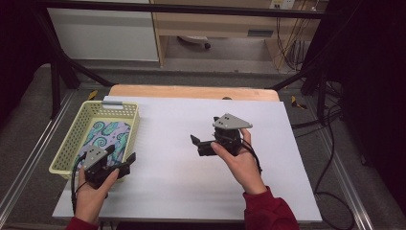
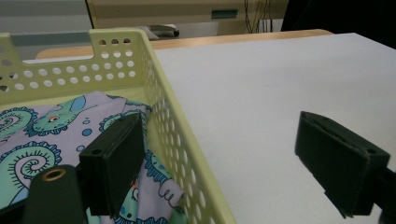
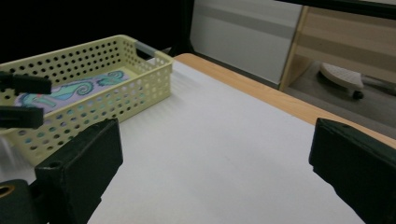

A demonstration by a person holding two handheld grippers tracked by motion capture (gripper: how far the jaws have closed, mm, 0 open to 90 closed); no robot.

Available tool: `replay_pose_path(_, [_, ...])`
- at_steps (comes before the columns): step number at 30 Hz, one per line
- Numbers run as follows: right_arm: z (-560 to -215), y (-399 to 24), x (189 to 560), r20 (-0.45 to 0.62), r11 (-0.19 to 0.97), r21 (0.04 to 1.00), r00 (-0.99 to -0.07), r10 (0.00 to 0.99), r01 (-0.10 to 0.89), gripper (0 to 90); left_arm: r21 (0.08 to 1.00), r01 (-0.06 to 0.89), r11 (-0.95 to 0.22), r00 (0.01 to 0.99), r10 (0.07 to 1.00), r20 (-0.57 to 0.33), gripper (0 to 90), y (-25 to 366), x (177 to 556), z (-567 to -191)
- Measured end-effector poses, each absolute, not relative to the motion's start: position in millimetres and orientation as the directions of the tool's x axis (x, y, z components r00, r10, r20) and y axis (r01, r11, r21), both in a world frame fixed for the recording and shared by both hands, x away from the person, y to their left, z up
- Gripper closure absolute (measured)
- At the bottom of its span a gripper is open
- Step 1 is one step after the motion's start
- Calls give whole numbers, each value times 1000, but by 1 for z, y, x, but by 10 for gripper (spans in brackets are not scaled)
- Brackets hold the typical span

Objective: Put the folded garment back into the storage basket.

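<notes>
A pale yellow perforated basket point(image 1: 128, 128) stands at the left of the white table point(image 1: 182, 191). A lilac cloth with teal seahorse prints point(image 1: 107, 136) lies flat inside it. My left gripper point(image 1: 122, 154) is open at the basket's near right corner. In the left gripper view one jaw hangs over the cloth point(image 2: 42, 130) and the other outside over the table, straddling the basket wall point(image 2: 182, 154); the left gripper point(image 2: 217, 126) holds nothing. My right gripper point(image 1: 197, 145) is open and empty above the table's middle, pointing left toward the basket point(image 3: 140, 88).
A wooden table edge point(image 1: 191, 91) runs along the far side. Beyond it are cabinets point(image 1: 105, 33), a black frame and cables point(image 1: 330, 143) on the floor at the right. In the right gripper view the left gripper's jaws point(image 3: 23, 100) show at the left edge.
</notes>
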State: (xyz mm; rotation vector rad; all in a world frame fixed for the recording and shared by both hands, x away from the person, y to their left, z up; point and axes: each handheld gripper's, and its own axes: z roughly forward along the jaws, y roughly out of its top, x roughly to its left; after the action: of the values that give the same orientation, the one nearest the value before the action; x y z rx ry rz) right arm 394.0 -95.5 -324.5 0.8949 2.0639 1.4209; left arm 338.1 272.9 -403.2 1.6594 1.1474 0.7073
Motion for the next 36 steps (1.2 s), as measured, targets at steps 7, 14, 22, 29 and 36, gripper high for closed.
replay_pose_path(7, [-318,-114,395,-17,221,945,-637,771,241,45,926,368,-86,385,920,-68,161,275,339,-404])
replay_pose_path(14, [-313,-131,394,-7,198,948,-610,792,248,45,925,369,-91,378,924,-60,161,276,340,-405])
replay_pose_path(22, [-306,-149,392,20,160,956,-602,798,245,42,927,364,-90,385,921,-62,157,275,340,-405])
replay_pose_path(29, [-303,-159,389,24,151,960,-603,798,237,32,926,365,-95,390,919,-59,156,274,340,-406])
replay_pose_path(36, [-301,-171,389,23,141,962,-588,809,232,31,924,368,-104,401,914,-57,157,273,341,-407])
